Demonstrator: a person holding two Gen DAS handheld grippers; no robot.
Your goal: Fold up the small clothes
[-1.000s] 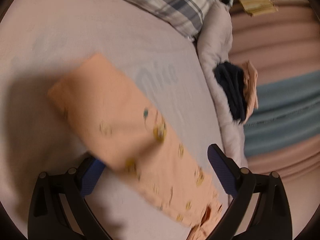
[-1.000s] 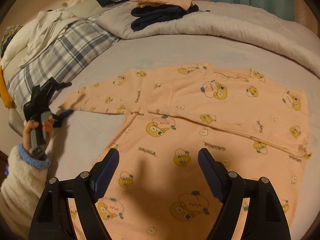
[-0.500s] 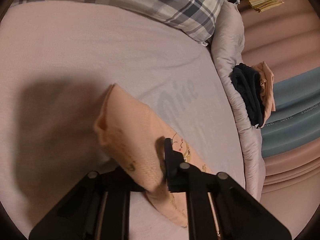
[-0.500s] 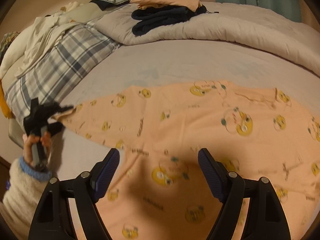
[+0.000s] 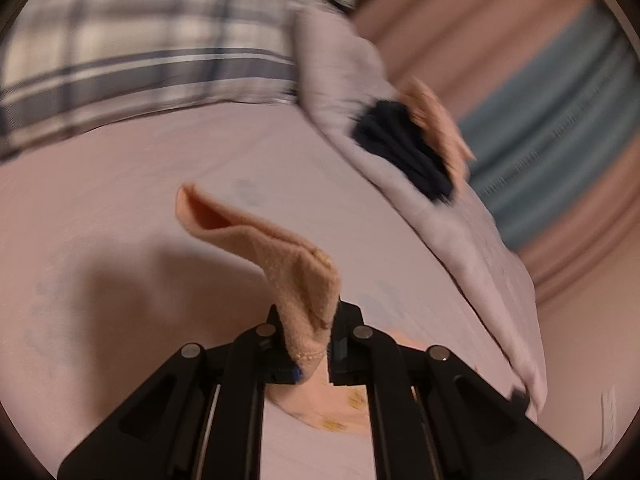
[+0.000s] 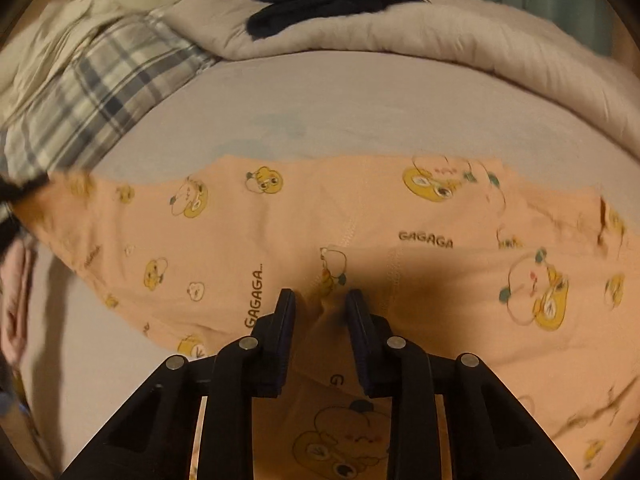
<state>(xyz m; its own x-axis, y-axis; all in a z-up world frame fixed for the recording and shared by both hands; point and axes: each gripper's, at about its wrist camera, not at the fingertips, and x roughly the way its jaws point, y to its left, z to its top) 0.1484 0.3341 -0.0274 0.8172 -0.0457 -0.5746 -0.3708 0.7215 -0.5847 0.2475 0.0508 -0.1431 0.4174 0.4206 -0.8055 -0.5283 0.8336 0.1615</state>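
Shirt (image 6: pixel 360 216): peach, duck print, spread flat on bed (image 6: pixel 320 96); sleeve end (image 5: pixel 280 256) lifted clear of sheet.
Left gripper (image 5: pixel 310 344): clamped shut on sleeve cuff.
Right gripper (image 6: pixel 320 308): jaws closing, ridge of cloth bunched between them near armpit seam.
Doing it well: pin at seam, carry sleeve flat across body, keep cloth taut, smooth fold.
Containers: none seen.
Beyond: grey duvet (image 6: pixel 460 36), dark clothes (image 6: pixel 320 0) piled on it, plaid bedding (image 6: pixel 104 92).
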